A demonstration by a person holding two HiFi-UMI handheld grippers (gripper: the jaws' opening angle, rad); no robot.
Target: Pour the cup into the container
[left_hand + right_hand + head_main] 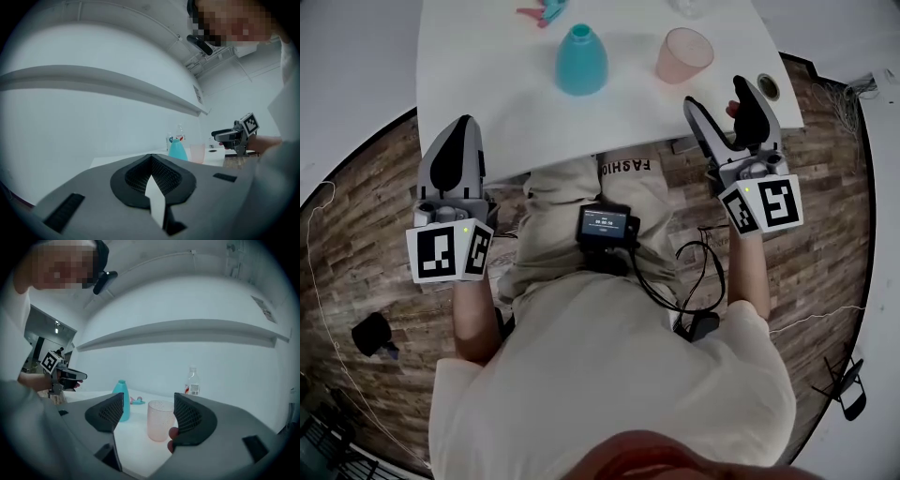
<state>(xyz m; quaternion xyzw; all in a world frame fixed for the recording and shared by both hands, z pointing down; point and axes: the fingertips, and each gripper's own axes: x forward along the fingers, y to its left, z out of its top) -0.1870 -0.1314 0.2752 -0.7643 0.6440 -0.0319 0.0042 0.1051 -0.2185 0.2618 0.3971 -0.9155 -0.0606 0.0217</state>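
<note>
1. Two grippers hang at the near edge of the white table [487, 75], above the person's lap. Neither touches anything on it.
2. The left gripper [461, 127] has its jaws pressed together with nothing between them. It sits off the table's near left corner, well apart from both vessels.
3. The right gripper [719, 96] has its jaws wide apart and empty, pointed at the pink cup [684, 54]. In the right gripper view the cup shows in the gap between the jaws, but it is farther along the table and not yet inside them. A small reddish thing sits by the inner side of one jaw; I cannot tell what it is.
4. The cup stands upright on the right part of the table. The teal container [581, 61], bottle-shaped with a narrow neck, stands upright to the cup's left, near but apart. I cannot tell whether the cup holds anything.
5. Farther back are a clear bottle [192, 380] and a pink-and-teal clip [542, 13].
6. The step in hand, as I judge it, is the reach for the cup; no pouring has begun.
7. The next move calls for bringing the open right jaws around the cup's wall and closing gently, since thin plastic may flex. After that comes lifting the cup and tipping it carefully over that narrow neck.
</note>
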